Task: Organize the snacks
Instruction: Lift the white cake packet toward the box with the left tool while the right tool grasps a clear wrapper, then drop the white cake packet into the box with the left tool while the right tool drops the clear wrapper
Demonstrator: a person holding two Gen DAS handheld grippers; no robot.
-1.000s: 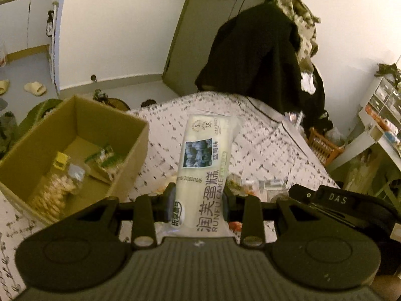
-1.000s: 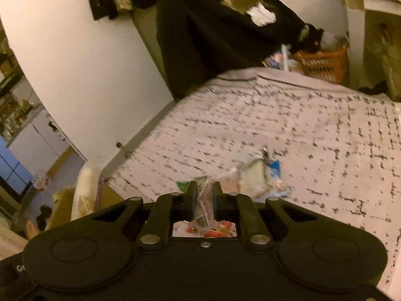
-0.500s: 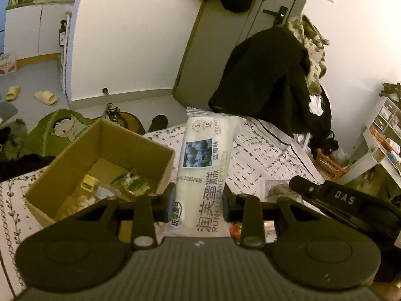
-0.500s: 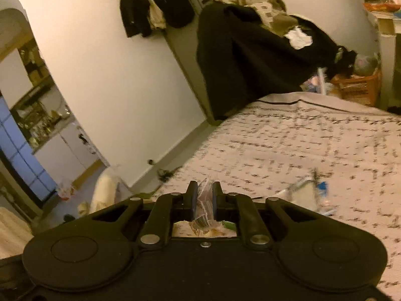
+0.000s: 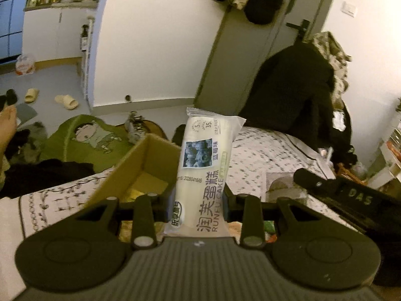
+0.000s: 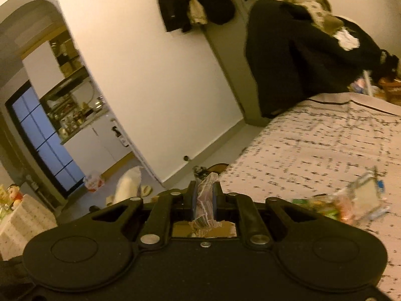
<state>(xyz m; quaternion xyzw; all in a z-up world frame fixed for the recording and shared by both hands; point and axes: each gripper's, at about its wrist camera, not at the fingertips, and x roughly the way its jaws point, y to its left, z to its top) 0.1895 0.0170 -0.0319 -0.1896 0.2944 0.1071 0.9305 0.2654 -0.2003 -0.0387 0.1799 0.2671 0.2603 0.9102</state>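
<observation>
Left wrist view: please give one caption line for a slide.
Left gripper holds a Runfu Cake packet upright beside an open cardboard box on the patterned bed.

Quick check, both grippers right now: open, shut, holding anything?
Left gripper: shut on the white cake packet.
Right gripper: shut on a small crinkly clear snack wrapper.

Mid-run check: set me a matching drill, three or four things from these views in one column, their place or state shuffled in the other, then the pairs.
Things:
1. cake packet
2. small clear wrapper
3. cardboard box
4. loose snacks

Place or state:
A. open, on the bed, just ahead of the left claw
B. lying on the bedspread
C. pinched in the right claw
D. upright, clamped in the left claw

Pairs: 1-D, 2-C, 3-A, 4-B
</observation>
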